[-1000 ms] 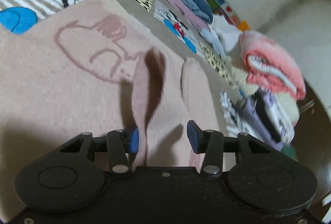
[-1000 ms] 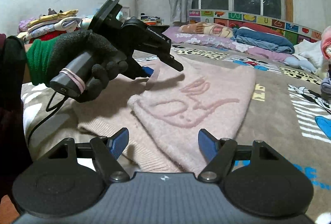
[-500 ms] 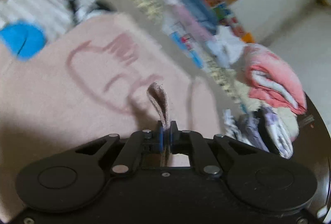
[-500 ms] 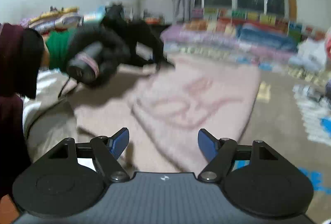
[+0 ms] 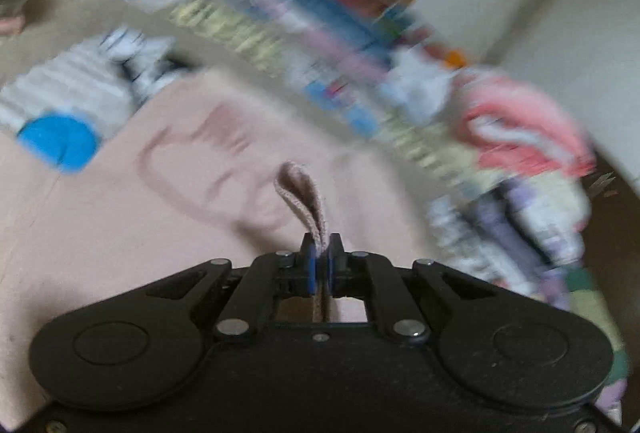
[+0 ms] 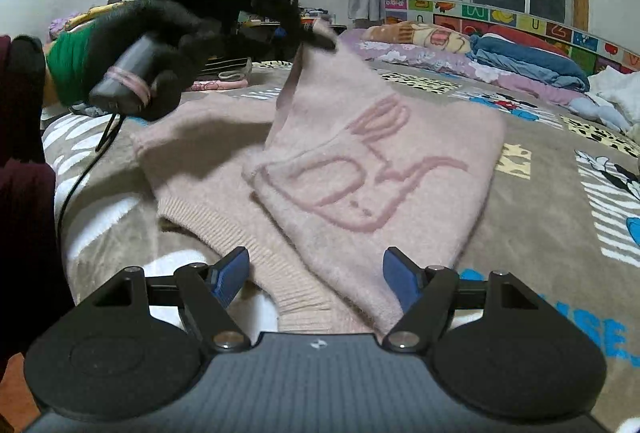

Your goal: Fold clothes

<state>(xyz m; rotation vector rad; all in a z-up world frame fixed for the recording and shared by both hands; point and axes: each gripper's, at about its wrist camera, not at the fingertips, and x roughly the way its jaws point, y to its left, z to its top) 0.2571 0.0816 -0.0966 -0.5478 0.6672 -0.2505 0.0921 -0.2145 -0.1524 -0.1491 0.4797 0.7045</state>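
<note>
A pale pink knit sweater [image 6: 360,169] with a darker pink line drawing lies on the bed; it also fills the left wrist view [image 5: 120,217]. My left gripper [image 5: 319,265] is shut on a fold of the sweater's edge and holds it lifted off the bed; in the right wrist view the left gripper [image 6: 320,41] is up at the far left with the cloth hanging from it. My right gripper [image 6: 316,273] is open and empty, just above the sweater's ribbed near edge [image 6: 264,265].
A brown cartoon-print blanket [image 6: 560,193] covers the bed. Folded clothes are piled at the far side [image 6: 532,57] and a pink bundle [image 5: 524,129] with other garments lies to the right. A curtain and window stand behind.
My left gripper closed on a fold of the sweater and lifted it up off the bed. The right gripper stayed open and nearly still.
</note>
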